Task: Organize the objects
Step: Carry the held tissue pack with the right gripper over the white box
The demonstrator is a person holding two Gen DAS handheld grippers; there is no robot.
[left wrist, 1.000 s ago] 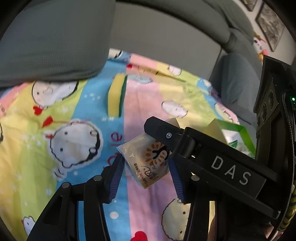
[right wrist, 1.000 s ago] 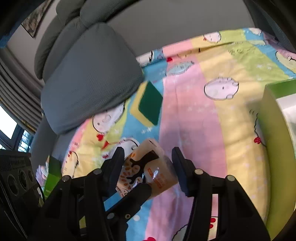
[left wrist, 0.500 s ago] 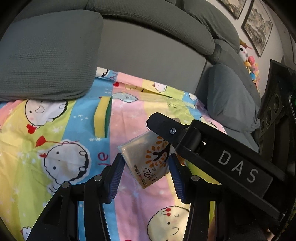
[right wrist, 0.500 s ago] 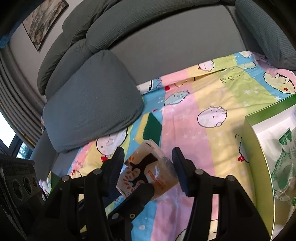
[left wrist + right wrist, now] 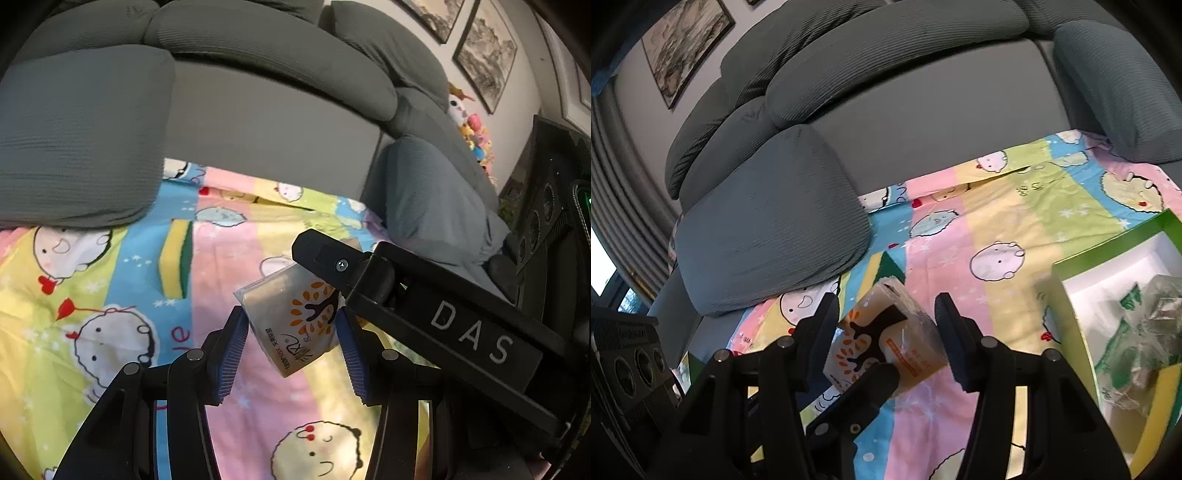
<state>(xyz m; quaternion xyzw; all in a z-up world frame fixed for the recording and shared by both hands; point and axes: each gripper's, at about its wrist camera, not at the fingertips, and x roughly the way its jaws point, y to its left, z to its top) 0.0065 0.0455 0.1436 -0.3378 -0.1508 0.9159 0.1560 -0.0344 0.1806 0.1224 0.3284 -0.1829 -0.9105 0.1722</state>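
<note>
**Desk:** What's in hand, and where?

**Photographer:** A tissue pack [image 5: 291, 325], raised above a cartoon-print sheet [image 5: 110, 288] on a grey sofa [image 5: 258, 122]. The left claw [image 5: 291, 317] is narrowed onto it, blue pads against both edges. The right claw [image 5: 886, 301] straddles the same pack crosswise; whether it is pinching or only bracketing it, I cannot tell.

**Desk:** The risk?

**Photographer:** Probably the handover. If one claw lets go before the other has bitten, the slick wrapper could slide out and drop short of the green box [image 5: 1067, 314] at the right. Two crossed claws pulling apart might also crush or tear the soft pack.

**Desk:** Any readable text?

**Photographer:** "DAS" in white on the right claw's body [image 5: 469, 338]. The pack shows an orange tree logo and small print, too small to read. A yellow-green sponge [image 5: 177, 258] lies well apart on the sheet
</note>
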